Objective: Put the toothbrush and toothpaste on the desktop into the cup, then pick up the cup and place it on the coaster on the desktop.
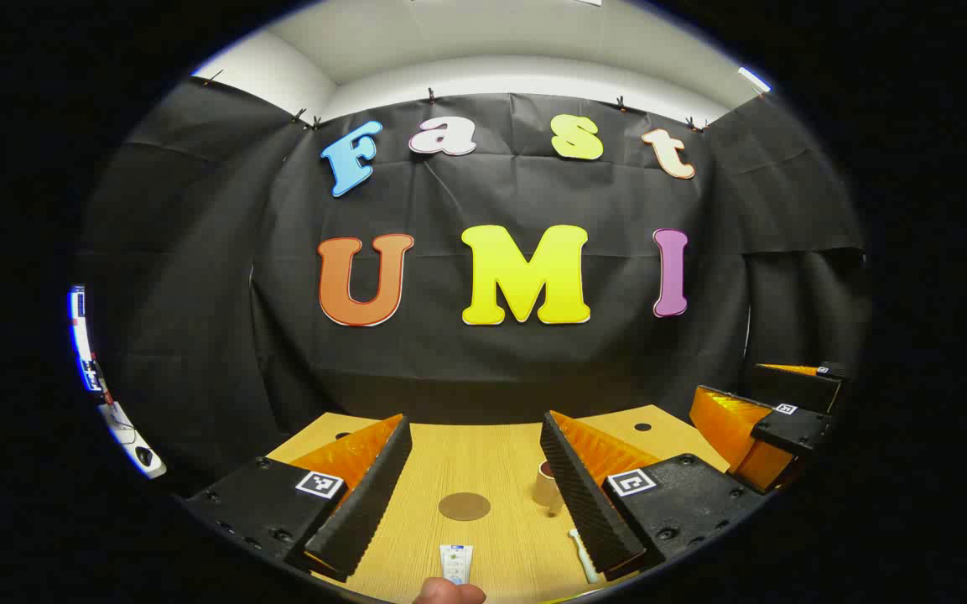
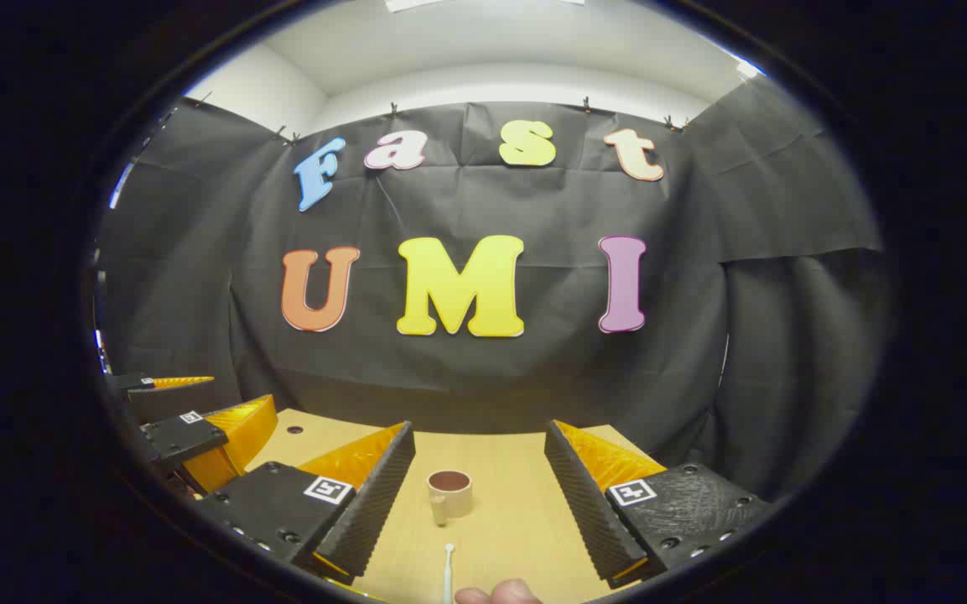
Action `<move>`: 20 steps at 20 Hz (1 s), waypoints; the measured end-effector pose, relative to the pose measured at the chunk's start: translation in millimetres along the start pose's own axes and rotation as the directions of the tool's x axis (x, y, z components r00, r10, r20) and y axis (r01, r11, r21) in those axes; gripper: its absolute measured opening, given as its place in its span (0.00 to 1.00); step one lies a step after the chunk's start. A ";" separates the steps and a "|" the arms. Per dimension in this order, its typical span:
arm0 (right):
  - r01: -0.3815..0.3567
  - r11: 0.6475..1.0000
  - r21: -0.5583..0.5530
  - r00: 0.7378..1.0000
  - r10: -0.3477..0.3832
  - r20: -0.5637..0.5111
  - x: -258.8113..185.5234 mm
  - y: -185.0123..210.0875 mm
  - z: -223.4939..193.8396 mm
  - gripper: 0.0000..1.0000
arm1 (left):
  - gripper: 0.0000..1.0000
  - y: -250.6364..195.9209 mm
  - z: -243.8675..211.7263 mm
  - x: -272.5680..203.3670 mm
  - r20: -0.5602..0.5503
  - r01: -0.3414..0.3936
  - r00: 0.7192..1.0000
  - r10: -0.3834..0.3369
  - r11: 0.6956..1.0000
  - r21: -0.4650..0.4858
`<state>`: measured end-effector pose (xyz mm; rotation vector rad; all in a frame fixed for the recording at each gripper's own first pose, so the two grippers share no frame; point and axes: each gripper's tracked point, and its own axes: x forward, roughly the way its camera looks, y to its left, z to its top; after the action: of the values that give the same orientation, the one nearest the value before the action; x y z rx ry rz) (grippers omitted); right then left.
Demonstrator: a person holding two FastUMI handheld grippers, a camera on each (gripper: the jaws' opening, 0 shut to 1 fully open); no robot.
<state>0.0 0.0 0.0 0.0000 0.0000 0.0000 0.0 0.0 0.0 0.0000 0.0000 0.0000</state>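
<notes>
Both grippers — left gripper (image 1: 475, 470), right gripper (image 2: 476, 470) — spread wide above desktop (image 2: 517, 520), holding nothing; cup (image 2: 449, 493) upright, toothbrush (image 2: 448, 572) near it, toothpaste (image 1: 455, 564) below coaster (image 1: 464, 507).

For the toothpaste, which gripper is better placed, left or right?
Probably the left. In the left gripper view the toothpaste lies on the desk between the open left gripper. In the right gripper view the open right gripper frames the toothbrush and the cup instead.

Black cloth wall (image 1: 483, 369) clipped below a white ceiling (image 1: 500, 33) backs a light wooden desktop (image 2: 500, 461).
</notes>
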 end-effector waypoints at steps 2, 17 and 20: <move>0.003 1.000 0.003 1.000 -0.003 -0.005 4.0 -0.5 -1.5 0.95 | 0.98 1.2 0.7 3.8 0.002 -0.002 1.000 0.002 1.000 0.003; 0.004 1.000 0.010 1.000 -0.003 -0.015 12.4 3.7 -6.1 0.95 | 0.98 7.3 2.3 6.5 0.002 -0.016 1.000 0.016 1.000 0.006; -0.001 1.000 0.009 1.000 0.001 -0.023 12.7 6.9 -8.4 0.95 | 0.98 9.2 -0.7 5.9 -0.004 -0.018 1.000 0.018 1.000 0.006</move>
<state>12.7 6.9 -8.4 0.0090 0.0230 0.0011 5.9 9.2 -0.7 0.0064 0.0043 0.0181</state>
